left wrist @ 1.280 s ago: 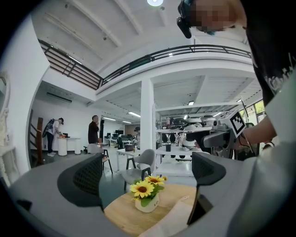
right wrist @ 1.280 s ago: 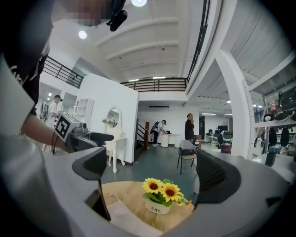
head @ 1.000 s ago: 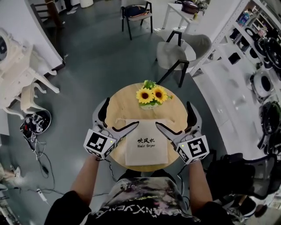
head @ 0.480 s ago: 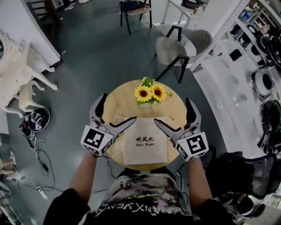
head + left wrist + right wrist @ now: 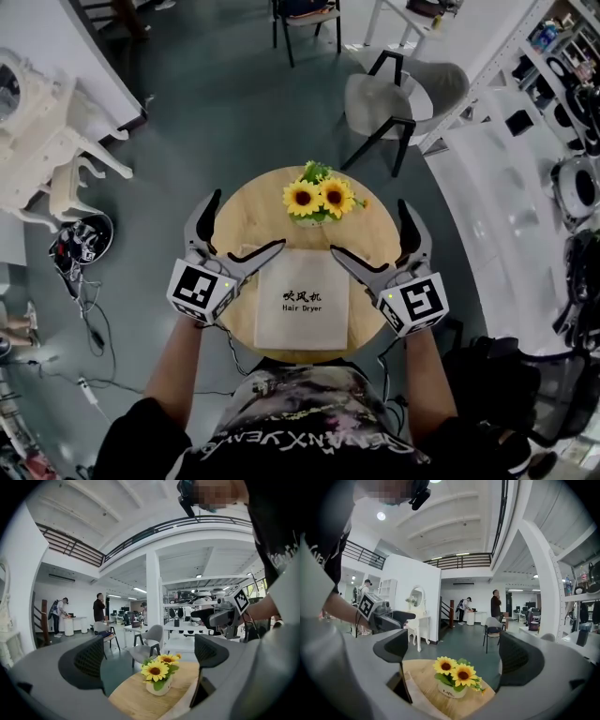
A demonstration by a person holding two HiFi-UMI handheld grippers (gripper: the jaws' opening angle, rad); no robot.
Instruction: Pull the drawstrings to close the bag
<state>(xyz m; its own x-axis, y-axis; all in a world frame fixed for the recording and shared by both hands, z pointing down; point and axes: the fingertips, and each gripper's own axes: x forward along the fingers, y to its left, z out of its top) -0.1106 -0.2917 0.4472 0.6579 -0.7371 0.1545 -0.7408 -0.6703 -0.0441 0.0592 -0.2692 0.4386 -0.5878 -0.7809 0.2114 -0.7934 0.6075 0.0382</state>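
Note:
A beige cloth bag with black print lies flat on the round wooden table. Its top edge faces a pot of sunflowers. The drawstrings are too small to make out. My left gripper is open at the bag's top left corner, its inner finger over the corner. My right gripper is open at the top right corner in the same way. In the left gripper view the left gripper frames the sunflowers. The right gripper frames the sunflowers too, with the bag's edge low left.
A grey chair stands beyond the table. White furniture and a tangle of cables are on the floor to the left. Shelves run along the right. People stand far off in both gripper views.
Both grippers have edged slightly forward to the bag's top corners and stay open. The head view has shifted a little. The bag has not moved.

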